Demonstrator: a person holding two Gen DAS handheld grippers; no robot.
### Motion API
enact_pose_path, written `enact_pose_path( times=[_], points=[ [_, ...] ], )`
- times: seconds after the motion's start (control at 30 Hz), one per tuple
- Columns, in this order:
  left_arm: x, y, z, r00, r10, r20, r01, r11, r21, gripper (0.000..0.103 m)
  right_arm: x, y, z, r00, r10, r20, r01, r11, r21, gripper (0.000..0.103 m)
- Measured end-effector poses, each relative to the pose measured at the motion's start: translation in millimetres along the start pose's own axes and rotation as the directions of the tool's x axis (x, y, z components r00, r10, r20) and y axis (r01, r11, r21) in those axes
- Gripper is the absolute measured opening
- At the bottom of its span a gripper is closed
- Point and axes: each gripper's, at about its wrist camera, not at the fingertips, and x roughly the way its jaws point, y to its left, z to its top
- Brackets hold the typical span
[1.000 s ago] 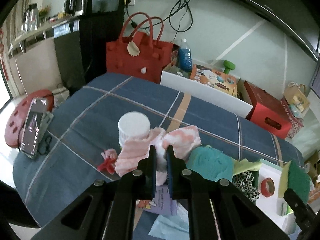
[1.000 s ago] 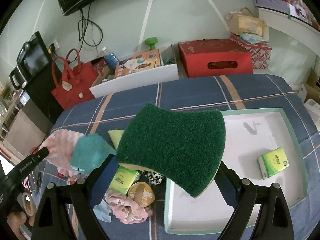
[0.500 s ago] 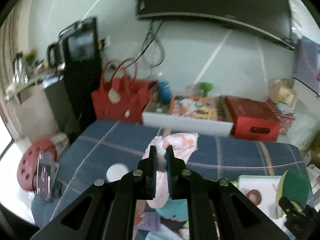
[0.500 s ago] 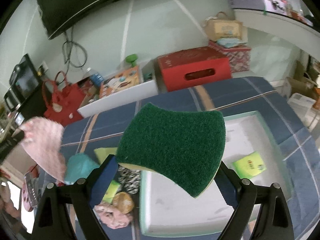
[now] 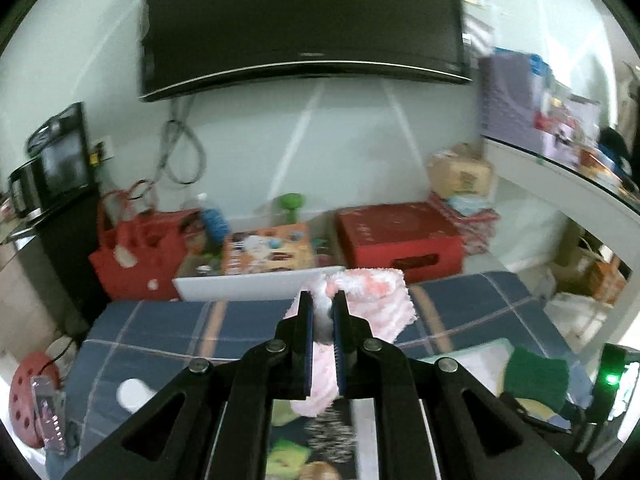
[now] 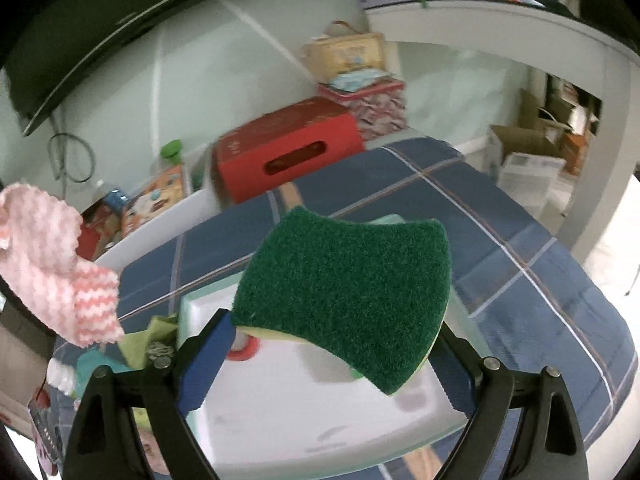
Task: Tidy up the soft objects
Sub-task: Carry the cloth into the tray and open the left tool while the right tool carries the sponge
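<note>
My left gripper [image 5: 323,308] is shut on a fluffy pink and white cloth [image 5: 376,300] and holds it high above the blue plaid table [image 5: 160,332]. The cloth also shows at the left of the right wrist view [image 6: 52,264]. My right gripper [image 6: 332,344] is shut on a green scouring sponge [image 6: 348,292] with a yellow underside, held above the white tray with a teal rim [image 6: 304,412]. The sponge also shows at the right of the left wrist view [image 5: 536,376].
A red tape roll [image 6: 244,350] lies in the tray. Left of the tray lie a yellow-green cloth [image 6: 156,332], a spotted cloth [image 5: 332,432] and a white lid [image 5: 134,394]. A red box [image 6: 288,148], a white bin [image 5: 248,284] and a red bag [image 5: 136,260] stand behind the table.
My left gripper has lifted the pink cloth off the pile and swung it up and to the right. My right gripper has moved with the sponge over the tray.
</note>
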Motion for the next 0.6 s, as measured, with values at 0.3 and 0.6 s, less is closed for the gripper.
enact_pose_path(
  times=[0.3,0.6],
  points=[
    [26,-73,-22,0.978,-0.187,-0.092,0.195,0.977,0.091,0.009,18,-41,-2,0.997,-0.064,-0.048,0.067,0.995,0.068,0.094],
    [79,-83,-72,0.953,-0.172,-0.249,0.193,0.979,0.062,0.009,37,-45,-7,0.994,-0.058,-0.093,0.066,0.995,0.080,0.094]
  ],
)
